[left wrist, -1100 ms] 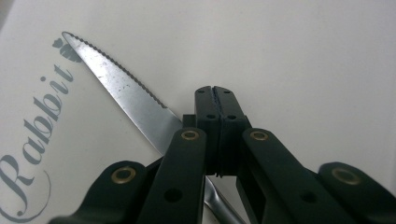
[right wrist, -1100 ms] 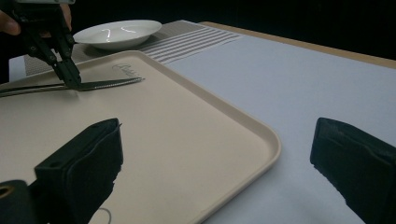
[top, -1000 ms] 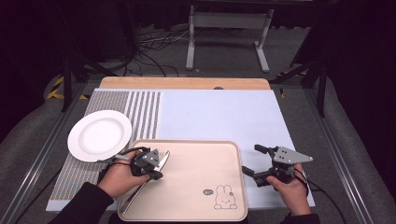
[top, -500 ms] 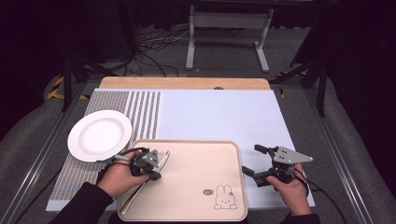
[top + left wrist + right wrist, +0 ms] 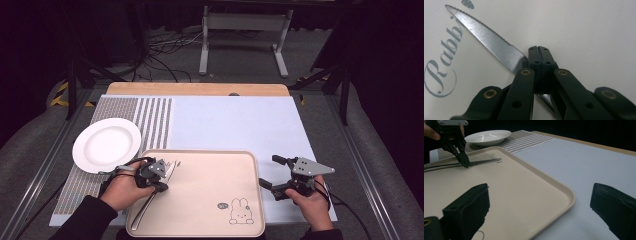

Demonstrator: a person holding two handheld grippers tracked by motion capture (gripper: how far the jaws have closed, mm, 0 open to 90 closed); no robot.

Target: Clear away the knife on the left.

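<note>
- A beige tray (image 5: 210,192) is seen lying at the near edge of the desk (image 5: 240,125), which is covered with a pale blue mat; a rabbit drawing (image 5: 240,212) is printed near the tray's front right corner.
- A serrated knife (image 5: 486,41) is seen lying on the tray's left part, beside the word "Rabbi" printed on the tray.
- The left tool (image 5: 162,179) is held by the person's left hand (image 5: 122,187) over the tray's left side; its jaws are pressed together on the knife where blade meets handle.
- In the right gripper view, the left tool (image 5: 465,161) is seen with its tips down at the knife (image 5: 481,162), which lies flat on the tray (image 5: 524,190).
- The right tool (image 5: 272,175) is held by the right hand (image 5: 312,202) just beside the tray's right edge, over the blue mat; its jaws are spread wide and nothing is held between them.
- A white plate (image 5: 106,145) is seen resting on a striped placemat (image 5: 150,115) to the left, just beyond the tray's far left corner.
</note>
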